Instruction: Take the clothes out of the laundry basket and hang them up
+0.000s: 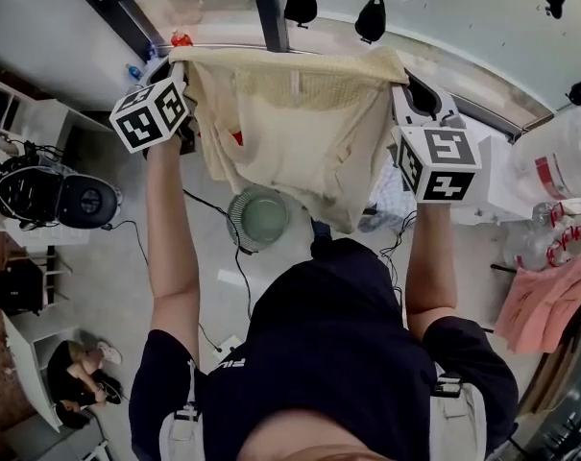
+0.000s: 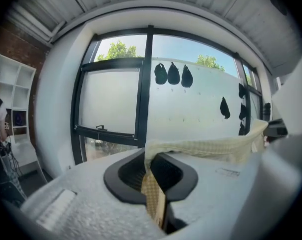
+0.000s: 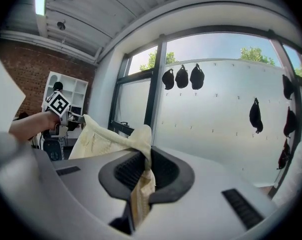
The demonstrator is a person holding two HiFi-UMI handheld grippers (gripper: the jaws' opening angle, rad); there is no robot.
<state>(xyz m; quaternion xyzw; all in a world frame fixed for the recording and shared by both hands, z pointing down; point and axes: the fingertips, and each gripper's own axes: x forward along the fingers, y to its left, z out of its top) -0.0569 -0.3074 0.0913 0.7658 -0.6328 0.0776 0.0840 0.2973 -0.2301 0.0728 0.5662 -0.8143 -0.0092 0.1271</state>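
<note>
**Yellow garment spread between both claws, facing the peg wall**

The broad white panel wall with its dark-framed window (image 2: 116, 109) fills the space ahead of both grippers. Rows of small pegs run across the panel, and a few black cap-like shapes (image 3: 181, 77) hang from the upper row.

The pale yellow, finely checked cloth garment (image 1: 300, 133) is out of the basket and held high in front of the person. Its top edge is stretched nearly level from one claw to the other and the rest drapes down toward the floor. Below it a round pale-green basket-like thing (image 1: 261, 217) stands on the floor, though I cannot tell for sure whether it is the laundry basket. A pink cloth (image 1: 544, 301) lies off to the person's right.

The left gripper (image 2: 151, 181) is all but closed, pinching one corner of the fabric, which runs out of its jaws and off to the right. The right gripper (image 3: 141, 184) is likewise clamped down on the opposite corner.

The garment's long axis runs side to side between the hands, roughly parallel to the wall. The pegs lie ahead of and above both claws. In the head view the left claw sits before the window frame and the right before the pegged panel, so I judge the right hand to be the nearer one for reaching a peg.
</note>
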